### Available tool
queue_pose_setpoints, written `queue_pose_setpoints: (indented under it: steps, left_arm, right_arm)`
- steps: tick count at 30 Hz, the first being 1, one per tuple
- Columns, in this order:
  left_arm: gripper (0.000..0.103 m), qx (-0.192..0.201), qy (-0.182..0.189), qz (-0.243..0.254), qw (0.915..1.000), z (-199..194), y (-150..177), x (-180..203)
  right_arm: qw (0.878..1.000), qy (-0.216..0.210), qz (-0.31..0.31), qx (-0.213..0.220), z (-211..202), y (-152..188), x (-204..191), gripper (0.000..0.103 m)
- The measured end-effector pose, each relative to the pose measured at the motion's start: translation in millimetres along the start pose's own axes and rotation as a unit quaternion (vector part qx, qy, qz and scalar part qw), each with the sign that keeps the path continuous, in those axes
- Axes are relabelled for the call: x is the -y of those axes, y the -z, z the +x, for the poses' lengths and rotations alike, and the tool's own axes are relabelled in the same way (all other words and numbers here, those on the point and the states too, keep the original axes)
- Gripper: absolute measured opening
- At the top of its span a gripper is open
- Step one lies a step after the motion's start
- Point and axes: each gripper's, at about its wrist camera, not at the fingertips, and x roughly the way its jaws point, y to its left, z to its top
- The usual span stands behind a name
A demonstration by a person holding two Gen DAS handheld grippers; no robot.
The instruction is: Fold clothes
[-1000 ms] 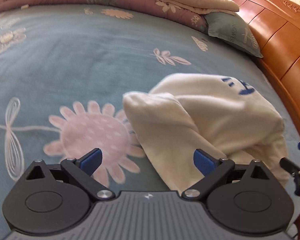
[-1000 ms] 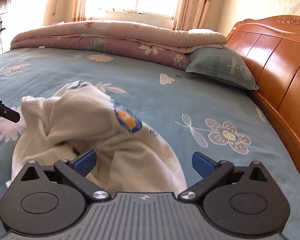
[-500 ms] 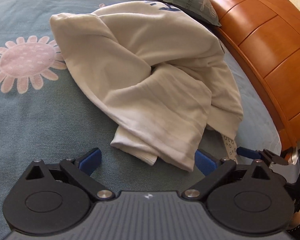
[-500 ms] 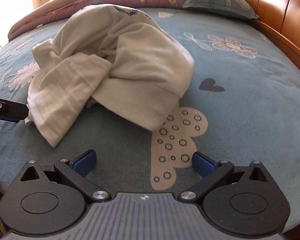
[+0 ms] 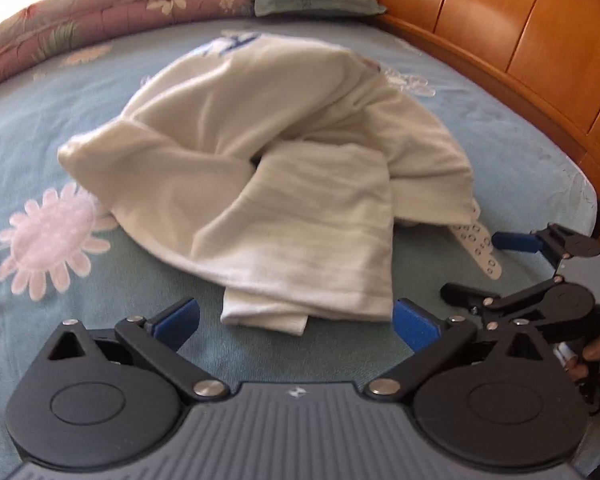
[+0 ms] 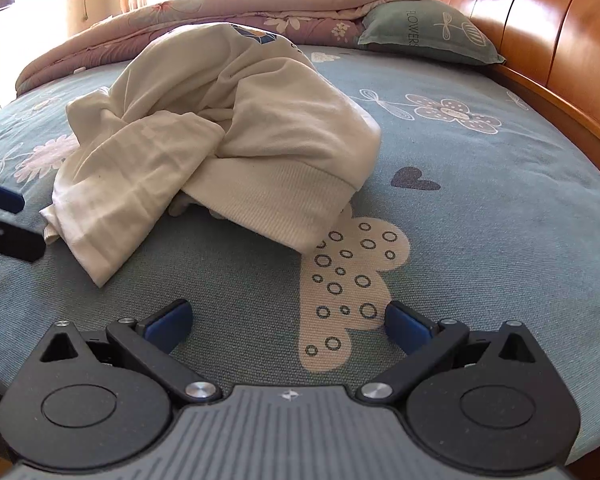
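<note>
Low in both frames, your left tool (image 5: 296, 316) and right tool (image 6: 288, 320) sit released, blue pads spread wide and gripping nothing, each just above the bed (image 6: 500, 208). Directly ahead of the left tool, at centre frame, the cream sweatshirt (image 5: 284, 160) lies in a crumpled heap on the sheet, not flat and not folded; one loose flap reaches almost to the left tool's pads, and the ribbed hem (image 6: 276, 204) faces the right tool at mid frame.

A pinch into that mound would likely catch several layers at once and drag the whole bundle instead of one edge; the sleeves are buried, so I cannot tell which fold leads where. Your tools are close together at the right of the left view, so a crossing reach could make them collide.

Open sheet lies to the left and right of the heap. Farther back, the pillow (image 6: 428, 32) and rolled quilt (image 6: 220, 12) bound the upper frame, and the wooden headboard (image 6: 540, 40) closes the right side.
</note>
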Motion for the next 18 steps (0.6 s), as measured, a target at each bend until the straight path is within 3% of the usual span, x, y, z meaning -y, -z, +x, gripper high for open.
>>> queue_pose_setpoints:
  steps: [2, 9, 11, 13, 15, 17, 18]
  left_arm:
    - [0.102, 0.015, -0.008, 0.032, 0.9993, -2, -8, 11]
    - [0.096, -0.004, -0.009, 0.098, 0.9951, 32, -23, 54]
    - [0.081, -0.012, -0.021, 0.116, 0.993, 46, -25, 64]
    - [0.072, -0.025, -0.057, 0.141, 0.988, 58, -23, 73]
    - [0.07, -0.027, -0.077, 0.157, 0.9843, 61, -20, 75]
    - [0.049, -0.031, -0.086, 0.165, 0.982, 58, -17, 73]
    - [0.044, -0.033, -0.091, 0.168, 0.981, 55, -16, 71]
  right_arm:
    - [1.0, -0.001, -0.001, 0.009, -1, 2, 0, 0.103]
    - [1.0, -0.009, -0.005, 0.021, -2, 6, 2, 0.103]
    - [1.0, -0.012, -0.007, 0.023, -3, 7, 3, 0.103]
    - [1.0, -0.014, -0.008, 0.025, -3, 8, 4, 0.103]
    - [0.999, -0.017, -0.01, 0.026, -4, 9, 5, 0.103]
    - [0.999, -0.019, -0.011, 0.028, -5, 9, 6, 0.103]
    - [0.999, -0.02, -0.012, 0.029, -5, 10, 6, 0.103]
